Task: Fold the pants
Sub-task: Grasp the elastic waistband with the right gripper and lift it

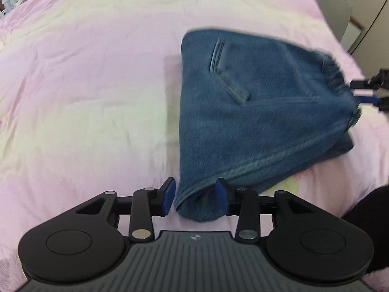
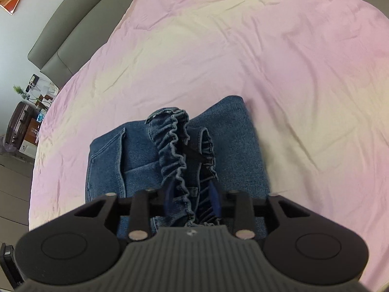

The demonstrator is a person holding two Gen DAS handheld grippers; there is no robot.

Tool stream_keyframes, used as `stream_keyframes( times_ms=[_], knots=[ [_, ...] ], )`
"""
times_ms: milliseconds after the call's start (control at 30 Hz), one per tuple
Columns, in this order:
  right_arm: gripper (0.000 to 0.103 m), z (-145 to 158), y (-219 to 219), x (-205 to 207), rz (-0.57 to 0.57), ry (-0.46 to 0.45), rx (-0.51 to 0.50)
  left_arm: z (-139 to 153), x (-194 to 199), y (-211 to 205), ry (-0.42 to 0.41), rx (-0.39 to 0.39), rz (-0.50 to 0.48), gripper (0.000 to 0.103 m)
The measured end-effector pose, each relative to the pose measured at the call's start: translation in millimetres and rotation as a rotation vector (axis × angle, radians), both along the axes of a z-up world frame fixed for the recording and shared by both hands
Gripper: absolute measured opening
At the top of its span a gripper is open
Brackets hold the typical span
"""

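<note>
On the bed: pink sheet [image 1: 85, 85] bears the work.
Pants [image 1: 255, 102]: denim, raised at 2 o'clock, apparently mid-fold.
Right gripper [image 2: 192, 202]: pinching gathered waistband [image 2: 175, 150].
Left gripper [image 1: 195, 196]: half-wide around folded corner; grip uncertain.

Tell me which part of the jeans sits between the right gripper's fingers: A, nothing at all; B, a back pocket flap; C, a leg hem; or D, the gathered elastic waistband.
D: in the right wrist view the ruffled elastic waistband of the jeans runs down between the right gripper fingers.
</note>
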State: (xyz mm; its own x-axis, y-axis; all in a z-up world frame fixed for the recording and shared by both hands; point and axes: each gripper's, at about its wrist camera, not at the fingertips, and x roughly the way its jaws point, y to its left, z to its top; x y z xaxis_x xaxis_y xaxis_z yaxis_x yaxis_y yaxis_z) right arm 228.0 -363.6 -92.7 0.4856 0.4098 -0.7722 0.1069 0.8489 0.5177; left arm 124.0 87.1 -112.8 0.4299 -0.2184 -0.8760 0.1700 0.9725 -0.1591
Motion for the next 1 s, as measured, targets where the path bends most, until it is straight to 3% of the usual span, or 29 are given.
stream_keyframes(
  times_ms=[167,333,433,567,633,767,900,1000],
  knots=[
    [0.064,-7.5,-5.9,19.0,-0.023,0.029,0.086,13.4,20.2,-7.3,-0.063,-0.035,0.081,0.050],
    [0.066,-44.7,-5.9,40.1,-0.039,0.107,0.153,7.1,50.3,-16.4,-0.066,-0.071,0.117,0.050],
    [0.066,-65.9,-10.7,46.3,-0.043,0.141,0.251,-3.4,60.9,-22.5,-0.041,-0.066,0.129,0.050],
    [0.068,-88.0,-12.0,57.0,-0.037,0.144,0.311,-14.2,71.2,-25.2,-0.007,-0.061,0.143,0.050],
    [0.061,-94.9,-11.3,59.8,-0.027,0.132,0.328,-18.8,74.4,-23.6,0.000,-0.064,0.158,0.050],
    [0.028,-84.9,-4.1,57.1,0.037,0.071,0.269,-21.9,76.0,-19.8,0.010,-0.085,0.177,0.050],
    [0.021,-46.4,5.0,51.1,0.092,-0.015,0.223,-21.2,74.5,-18.0,0.004,-0.094,0.183,0.049],
    [0.021,-7.0,10.7,49.7,0.117,-0.104,0.239,-13.9,74.2,-20.6,-0.030,-0.124,0.175,0.041]
  ],
)
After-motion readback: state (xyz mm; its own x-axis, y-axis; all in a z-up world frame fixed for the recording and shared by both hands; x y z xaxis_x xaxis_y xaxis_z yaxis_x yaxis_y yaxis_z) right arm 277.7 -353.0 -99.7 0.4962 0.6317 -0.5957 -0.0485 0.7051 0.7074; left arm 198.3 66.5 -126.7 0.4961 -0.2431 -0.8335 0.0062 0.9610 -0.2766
